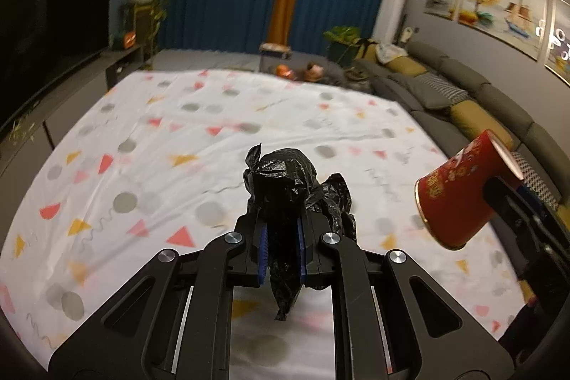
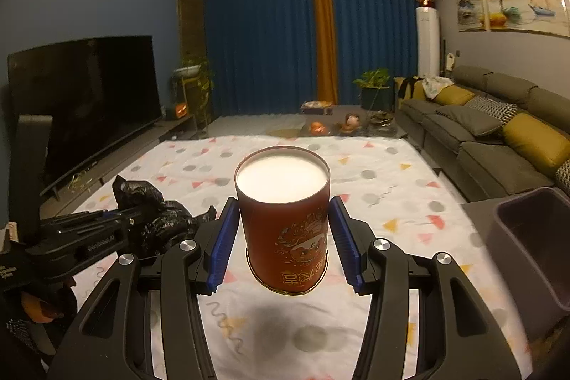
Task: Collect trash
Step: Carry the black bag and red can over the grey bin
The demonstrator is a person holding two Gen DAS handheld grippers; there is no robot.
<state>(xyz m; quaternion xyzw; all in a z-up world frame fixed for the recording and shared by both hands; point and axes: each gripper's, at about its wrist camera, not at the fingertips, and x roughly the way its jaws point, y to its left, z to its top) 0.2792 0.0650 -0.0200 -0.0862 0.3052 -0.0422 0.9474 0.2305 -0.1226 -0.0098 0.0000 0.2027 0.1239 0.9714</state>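
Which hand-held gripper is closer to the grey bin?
Right. The right hand-held gripper, holding the red cup, is beside the grey bin; the left hand-held gripper is farther left.

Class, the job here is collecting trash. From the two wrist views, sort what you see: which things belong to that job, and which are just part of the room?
Part of the job:
black plastic bag, clamped in the left gripper
red paper cup, held in the right gripper
grey bin, at the right

Just room furnishings:
television
sofa
blue curtains
patterned sheet
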